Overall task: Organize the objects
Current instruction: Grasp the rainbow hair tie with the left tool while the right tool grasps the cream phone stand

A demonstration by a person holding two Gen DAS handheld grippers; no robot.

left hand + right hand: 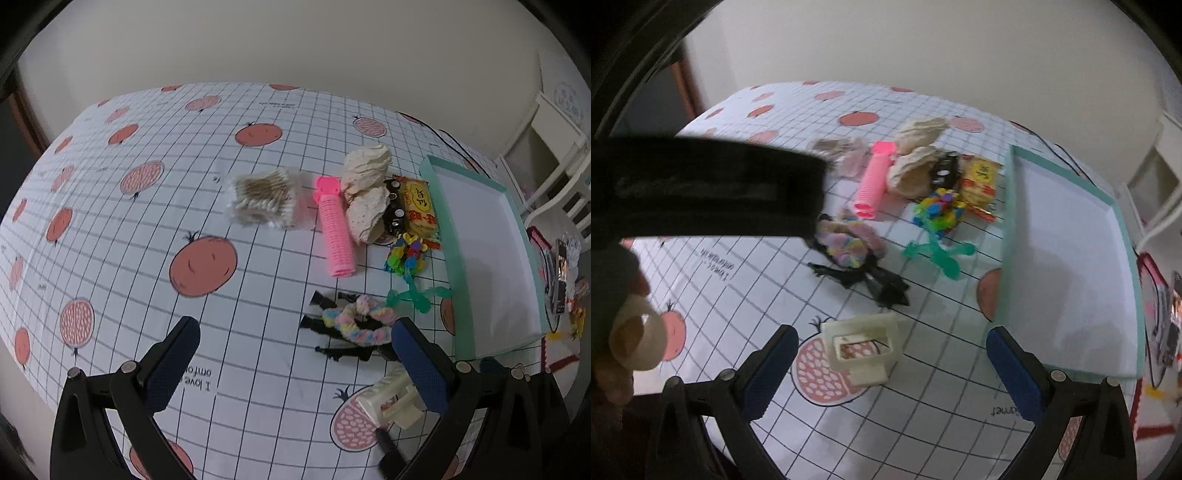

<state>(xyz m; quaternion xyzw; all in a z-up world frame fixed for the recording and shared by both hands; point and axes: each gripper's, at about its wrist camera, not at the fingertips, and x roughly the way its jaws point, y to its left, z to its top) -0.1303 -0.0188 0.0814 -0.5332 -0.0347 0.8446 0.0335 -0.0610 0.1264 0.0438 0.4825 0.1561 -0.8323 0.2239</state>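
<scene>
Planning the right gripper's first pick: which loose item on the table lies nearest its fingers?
The cream plastic clip, lying just ahead between the open right gripper fingers. The black hair clips and pastel scrunchie lie farther off.

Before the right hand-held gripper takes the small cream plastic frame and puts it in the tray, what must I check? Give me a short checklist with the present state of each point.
1. Right hand-held gripper open: ok.
2. It holds nothing: ok.
3. Cream plastic frame lies between its fingers, ahead of the tips: ok.
4. Frame apart from the black hair clips: ok.
5. Mint-rimmed tray has bare floor: ok.
6. Left hand-held gripper out of the way: not ok; its finger lies beside the frame.
</scene>
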